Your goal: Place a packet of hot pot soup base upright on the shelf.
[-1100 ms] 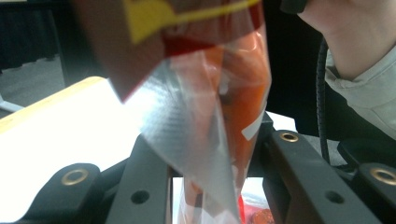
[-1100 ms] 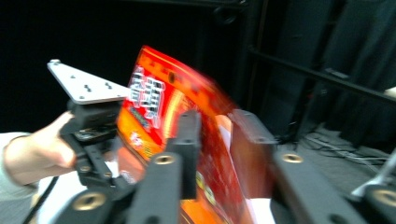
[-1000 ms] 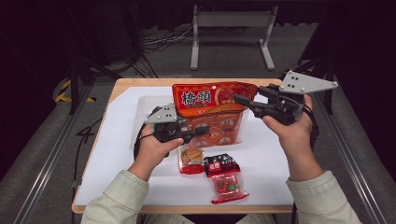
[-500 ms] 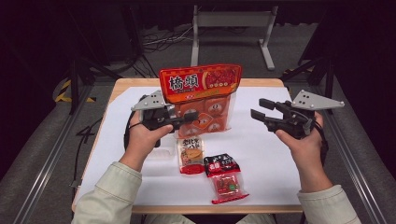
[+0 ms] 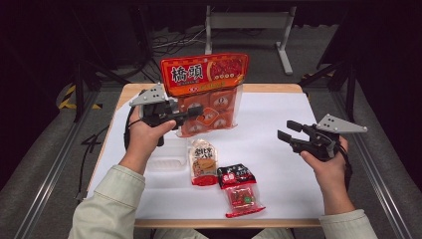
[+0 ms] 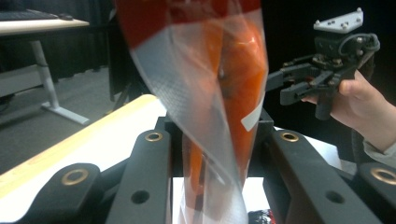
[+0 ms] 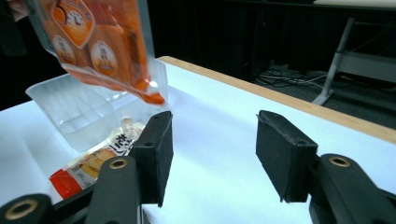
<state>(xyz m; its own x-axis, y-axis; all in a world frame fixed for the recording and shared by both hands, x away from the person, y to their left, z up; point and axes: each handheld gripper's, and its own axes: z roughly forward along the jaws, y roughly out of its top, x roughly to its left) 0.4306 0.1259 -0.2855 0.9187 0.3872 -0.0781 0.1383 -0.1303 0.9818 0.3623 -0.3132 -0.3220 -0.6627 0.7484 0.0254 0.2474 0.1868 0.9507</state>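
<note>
A large orange and red snack bag (image 5: 206, 94) with a clear lower part hangs upright above the table's far side. My left gripper (image 5: 196, 112) is shut on its lower left portion; in the left gripper view the bag (image 6: 219, 93) runs up between the jaws. My right gripper (image 5: 286, 130) hovers low over the right side of the white sheet, apart from the bag. Its jaws have just been opening, and in the right gripper view nothing lies between the pads (image 7: 159, 149). The left gripper view also catches the right gripper (image 6: 285, 88) farther off.
A clear plastic tray (image 5: 166, 157) lies under the left hand. Beside it is a small orange snack packet (image 5: 204, 162), and nearer the front a red and black packet (image 5: 241, 189). The white sheet (image 5: 278, 164) covers the wooden table. Dark floor, cables and a metal stand lie beyond.
The right gripper came away from the bag's top right corner, sank to the right and opened. The left gripper lifted the bag higher and a little leftward.
</note>
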